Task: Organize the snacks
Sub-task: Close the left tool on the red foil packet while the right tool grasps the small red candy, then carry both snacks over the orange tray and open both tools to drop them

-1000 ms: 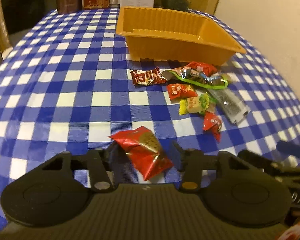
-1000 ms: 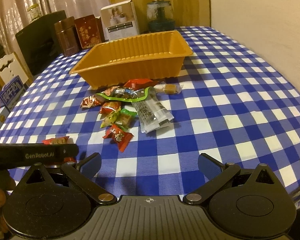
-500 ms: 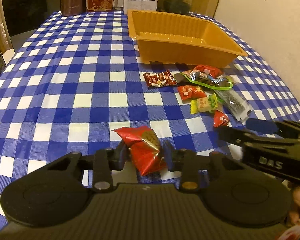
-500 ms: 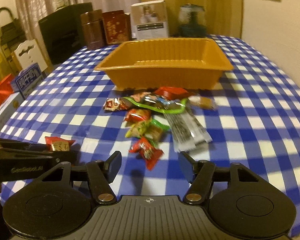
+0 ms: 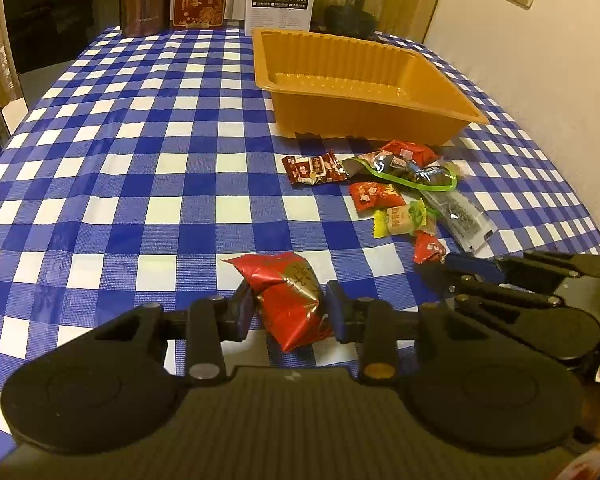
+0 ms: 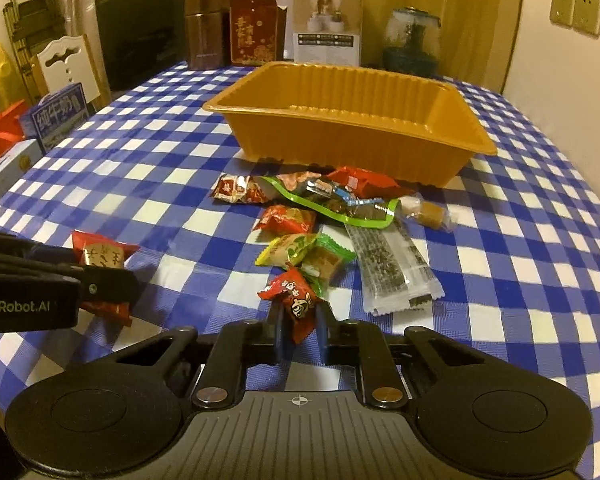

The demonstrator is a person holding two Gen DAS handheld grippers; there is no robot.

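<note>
My left gripper (image 5: 290, 306) is shut on a red and gold snack packet (image 5: 288, 296), which also shows in the right wrist view (image 6: 100, 254). My right gripper (image 6: 298, 326) is shut on a small red candy (image 6: 296, 304) at the near edge of the snack pile; it also shows in the left wrist view (image 5: 428, 246). An empty orange tray (image 6: 440, 140) stands behind the pile on the blue checked tablecloth (image 6: 520, 240). The pile holds red packets (image 6: 288, 218), a yellow-green candy (image 6: 300, 250), a clear seaweed packet (image 6: 388, 268) and a green-edged bag (image 6: 332, 200).
Boxes, a brown tin (image 6: 206, 28) and a glass jar (image 6: 412, 40) line the table's far edge. A blue milk carton (image 6: 56, 114) and a white chair (image 6: 66, 64) stand off the left side. The wall runs along the right.
My left gripper closed on the red and gold packet. My right gripper moved forward and left to the pile and closed on the small red candy.
</note>
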